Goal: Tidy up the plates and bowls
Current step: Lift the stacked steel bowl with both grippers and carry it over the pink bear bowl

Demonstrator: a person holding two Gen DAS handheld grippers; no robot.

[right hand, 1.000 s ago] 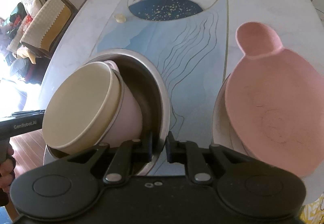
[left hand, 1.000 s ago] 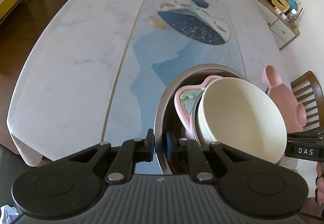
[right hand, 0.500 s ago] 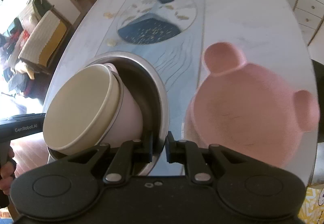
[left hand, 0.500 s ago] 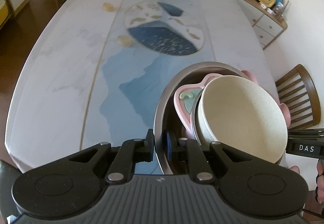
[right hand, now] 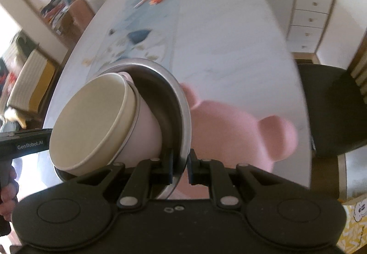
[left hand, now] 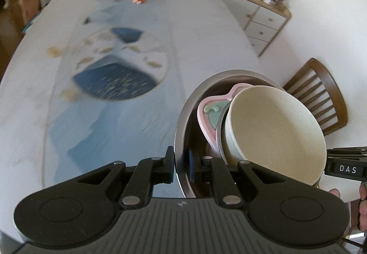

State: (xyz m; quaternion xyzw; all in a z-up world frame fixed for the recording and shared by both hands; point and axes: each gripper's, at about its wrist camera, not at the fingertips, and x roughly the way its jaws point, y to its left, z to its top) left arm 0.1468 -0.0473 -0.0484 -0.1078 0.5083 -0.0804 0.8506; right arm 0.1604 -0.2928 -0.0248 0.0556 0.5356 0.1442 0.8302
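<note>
Above the counter [left hand: 206, 31], the left gripper [left hand: 181, 168] and right gripper [right hand: 180, 169] each pinch the steel bowl [right hand: 183, 104] rim; cream bowl [left hand: 275, 130] and pink dishes nest inside. The bear-shaped pink plate [right hand: 240, 130] apparently still needs gathering.
</note>
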